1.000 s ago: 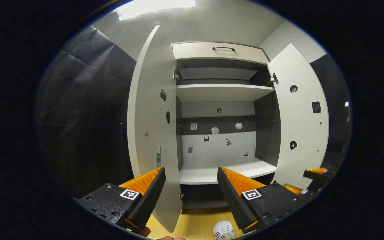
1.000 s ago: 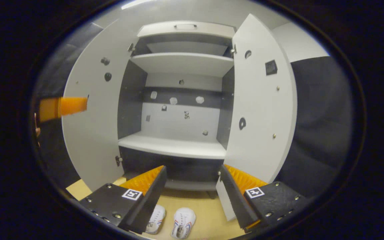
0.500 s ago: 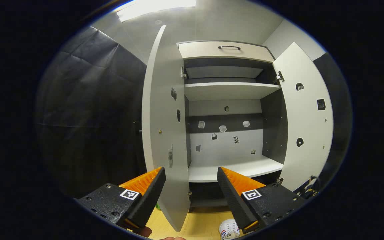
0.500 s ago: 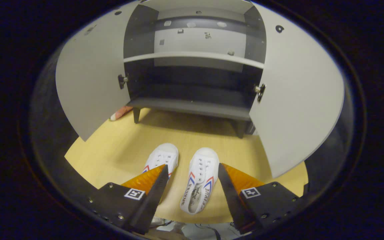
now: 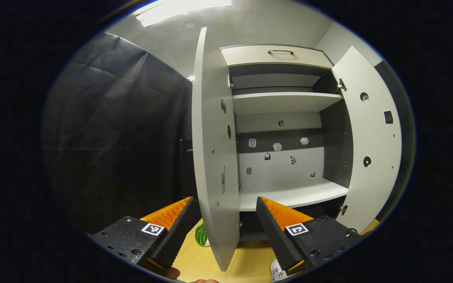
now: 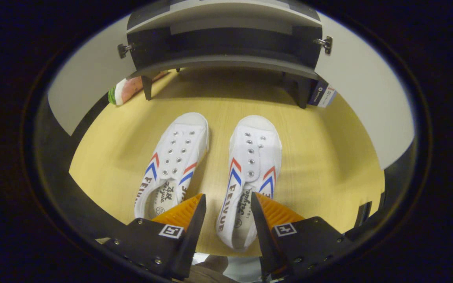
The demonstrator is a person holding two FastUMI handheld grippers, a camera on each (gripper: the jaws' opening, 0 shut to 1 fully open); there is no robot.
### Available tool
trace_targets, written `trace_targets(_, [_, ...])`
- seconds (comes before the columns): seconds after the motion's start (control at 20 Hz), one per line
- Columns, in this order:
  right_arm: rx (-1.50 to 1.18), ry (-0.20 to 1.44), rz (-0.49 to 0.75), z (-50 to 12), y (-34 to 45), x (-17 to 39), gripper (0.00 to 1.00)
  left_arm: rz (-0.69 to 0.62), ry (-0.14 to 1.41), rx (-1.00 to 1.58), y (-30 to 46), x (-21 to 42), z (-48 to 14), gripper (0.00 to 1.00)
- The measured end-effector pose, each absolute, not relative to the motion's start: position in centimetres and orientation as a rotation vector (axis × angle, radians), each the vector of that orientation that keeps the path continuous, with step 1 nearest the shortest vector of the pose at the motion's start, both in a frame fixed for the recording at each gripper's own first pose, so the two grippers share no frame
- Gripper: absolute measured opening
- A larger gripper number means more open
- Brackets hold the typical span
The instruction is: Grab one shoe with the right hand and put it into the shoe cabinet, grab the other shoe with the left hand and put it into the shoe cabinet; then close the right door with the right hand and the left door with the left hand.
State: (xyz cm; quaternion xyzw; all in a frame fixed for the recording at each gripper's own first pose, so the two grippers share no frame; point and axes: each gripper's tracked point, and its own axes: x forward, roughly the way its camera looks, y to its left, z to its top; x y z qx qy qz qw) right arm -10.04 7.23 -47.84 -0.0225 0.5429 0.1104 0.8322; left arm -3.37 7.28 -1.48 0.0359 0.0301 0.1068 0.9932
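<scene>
Two white canvas shoes with red and blue stripes lie side by side on the wooden floor, toes toward the shoe cabinet (image 6: 226,59). My right gripper (image 6: 227,196) hangs open low over the heel end of the right shoe (image 6: 252,165). One finger is between the two shoes and the other is over this shoe's opening, so the shoe's left side wall lies in the gap. The left shoe (image 6: 171,157) lies just beside it. My left gripper (image 5: 224,201) is open and empty, held up facing the cabinet's middle shelf (image 5: 289,196). A bit of a shoe (image 5: 275,273) shows below it.
Both cabinet doors stand wide open: the left door (image 5: 210,157) is seen edge-on close ahead, the right door (image 5: 372,149) farther right. A watermelon-slice toy (image 6: 126,88) lies by the cabinet's left leg and a small blue-and-white box (image 6: 323,94) by its right leg.
My right gripper has tipped downward and dropped toward the shoes, which now loom large, and its fingers stand a little closer together. My left gripper has drifted left, so the cabinet sits farther right.
</scene>
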Motion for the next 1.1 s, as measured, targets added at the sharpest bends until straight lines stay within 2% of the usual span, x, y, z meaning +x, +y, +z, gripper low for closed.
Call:
trace_targets(0.15, [-0.079, 1.185, 0.254, -49.6, 7.9, -10.1, 0.69, 0.23, 0.068, 0.082, 7.7, -3.4, -1.6, 0.94])
trace_targets(0.2, [-0.086, 1.189, 0.253, -49.1, 7.8, -10.1, 0.49, 0.235, 0.068, 0.085, 7.9, -3.5, -1.6, 0.96])
trace_targets(0.3, [-0.147, 1.18, 0.225, -48.3, 6.5, -9.9, 0.49, 0.243, 0.066, 0.088, 8.1, -3.6, -1.6, 0.94])
trace_targets(0.4, [-0.131, 1.185, 0.205, -48.8, 6.9, -9.6, 0.16, 0.245, 0.069, 0.086, 8.1, -3.6, -1.7, 0.95])
trace_targets(0.5, [-0.086, 1.206, 0.227, -49.4, 7.6, -9.6, 0.16, 0.247, 0.074, 0.086, 8.1, -3.4, -1.9, 0.95])
trace_targets(0.6, [-0.02, 1.214, 0.218, -48.9, 7.7, -9.6, 0.01, 0.244, 0.082, 0.082, 8.1, -3.4, -2.2, 0.95])
trace_targets(0.95, [0.135, 1.157, 0.208, -46.8, 7.0, -9.0, 0.0, 0.232, 0.091, 0.068, 7.5, -3.1, -2.6, 0.95])
trace_targets(1.1, [0.129, 1.187, 0.219, -47.1, 6.9, -9.6, 0.0, 0.224, 0.1, 0.056, 7.2, -3.1, -3.0, 0.95])
